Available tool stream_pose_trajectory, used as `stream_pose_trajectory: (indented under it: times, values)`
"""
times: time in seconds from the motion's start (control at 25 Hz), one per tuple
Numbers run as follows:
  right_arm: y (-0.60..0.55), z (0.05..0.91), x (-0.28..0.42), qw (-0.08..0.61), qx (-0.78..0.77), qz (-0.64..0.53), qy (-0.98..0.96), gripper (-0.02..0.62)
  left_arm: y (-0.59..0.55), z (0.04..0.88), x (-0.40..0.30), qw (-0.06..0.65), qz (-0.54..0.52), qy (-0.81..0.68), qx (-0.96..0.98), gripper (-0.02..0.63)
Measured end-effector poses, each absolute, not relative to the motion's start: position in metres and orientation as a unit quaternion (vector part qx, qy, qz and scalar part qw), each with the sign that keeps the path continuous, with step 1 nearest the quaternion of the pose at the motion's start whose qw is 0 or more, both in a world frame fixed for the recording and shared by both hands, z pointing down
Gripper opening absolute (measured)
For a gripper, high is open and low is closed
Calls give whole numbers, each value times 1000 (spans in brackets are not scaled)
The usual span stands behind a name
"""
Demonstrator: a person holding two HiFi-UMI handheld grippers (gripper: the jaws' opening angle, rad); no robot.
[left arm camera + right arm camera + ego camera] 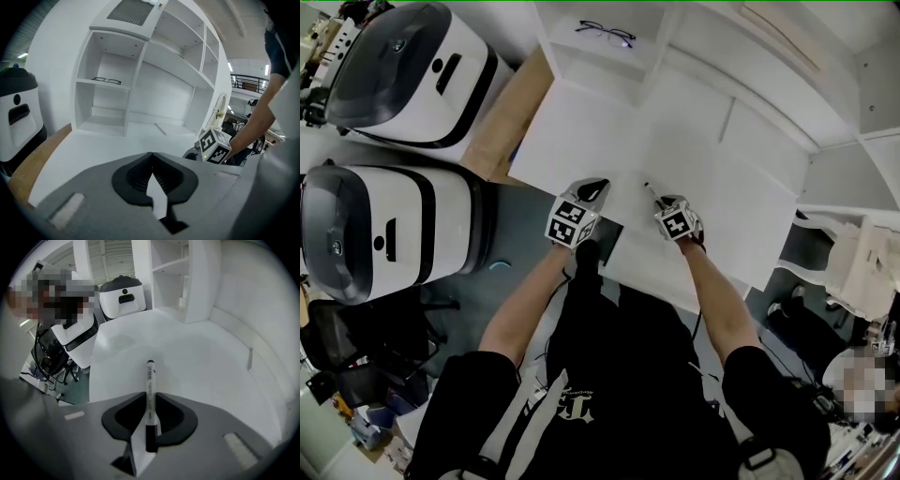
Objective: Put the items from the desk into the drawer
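A white marker with a black cap [149, 394] stands out forward between the jaws of my right gripper [150, 399], which is shut on it a little above the white desk [187, 362]. In the head view the right gripper [661, 202] is near the desk's front edge, with the marker [649, 191] pointing away from me. My left gripper [593, 192] is beside it, a short way to the left. In the left gripper view its jaws are shut with nothing between them [151, 161]. A pair of black glasses [107, 80] lies on a shelf of the white shelving unit [606, 33].
The white shelving unit [140, 70] rises along the back of the desk. Two large white and black machines [403, 66] [384, 230] stand on the floor to the left. A wooden panel [511, 122] borders the desk's left side. A thin strip [250, 358] lies on the desk.
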State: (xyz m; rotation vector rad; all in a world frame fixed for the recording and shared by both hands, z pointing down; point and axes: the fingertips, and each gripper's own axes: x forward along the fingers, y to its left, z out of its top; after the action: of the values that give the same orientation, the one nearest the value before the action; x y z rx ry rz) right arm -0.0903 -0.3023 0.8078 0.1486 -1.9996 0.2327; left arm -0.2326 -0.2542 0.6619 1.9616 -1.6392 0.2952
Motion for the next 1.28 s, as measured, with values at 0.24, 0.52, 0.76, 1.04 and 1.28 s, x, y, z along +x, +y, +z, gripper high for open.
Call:
stream_pose_trajectory:
  times: [0.24,0.52,0.76,1.04,1.28]
  values:
    - [-308,800,-94,512,77,97,-850,71,-253,657,-232,276,109,-609,735,0]
    - [-323,749,-99,462,132,108,-870,71,-255,640,-230,261,101,-601,748,0]
    - [-340,697,-93,392,194,105,-893,71,-259,616,-223,240,93,-589,765,0]
    - [-349,625,-62,299,269,106,-910,71,-266,581,-212,209,85,-572,788,0]
    - [-354,568,-37,234,321,98,-913,71,-279,557,-186,189,79,-544,814,0]
